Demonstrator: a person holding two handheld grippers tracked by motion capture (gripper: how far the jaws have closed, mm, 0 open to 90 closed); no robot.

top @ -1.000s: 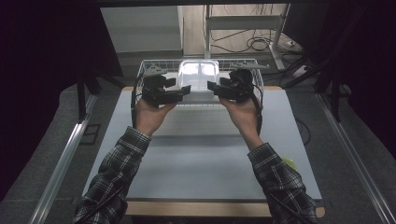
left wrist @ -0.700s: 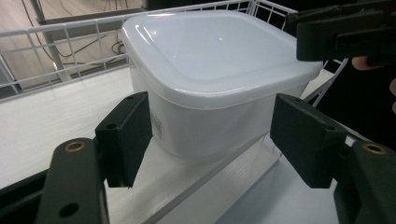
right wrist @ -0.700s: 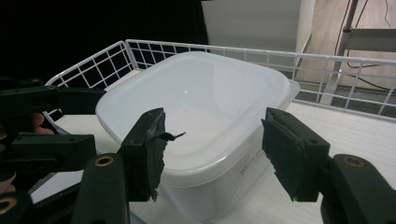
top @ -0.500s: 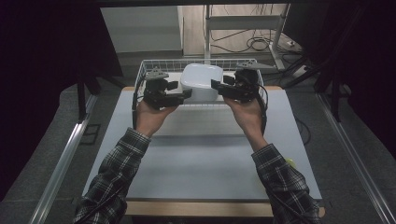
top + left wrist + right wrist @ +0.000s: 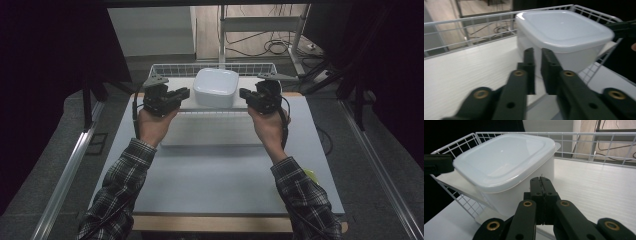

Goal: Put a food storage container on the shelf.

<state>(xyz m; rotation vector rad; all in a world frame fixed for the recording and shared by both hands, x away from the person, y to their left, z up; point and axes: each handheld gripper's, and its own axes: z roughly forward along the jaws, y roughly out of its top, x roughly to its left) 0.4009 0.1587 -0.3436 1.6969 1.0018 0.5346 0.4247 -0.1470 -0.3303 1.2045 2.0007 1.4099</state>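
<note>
Right now you're holding both tongs at the white wire basket (image 5: 165, 70) on the bench (image 5: 215, 165): left tongs (image 5: 186, 93) and right tongs (image 5: 243, 94) have just been closing, now shut and gripping nothing, flanking the white lidded plastic tub (image 5: 215, 87) sitting inside.

This looks like a lab or test room set up for recording, not a home. A plain white table (image 5: 220, 175) stands in the middle, hemmed in on the left and right by black curtains (image 5: 45, 75) that shut out the rest of the room. Metal rails (image 5: 65, 175) run along the grey floor on both sides. At the far end, loose cables (image 5: 272, 47) lie on the floor around the legs of a metal stand (image 5: 222, 30), beside a pale wall panel (image 5: 150, 30).
</note>
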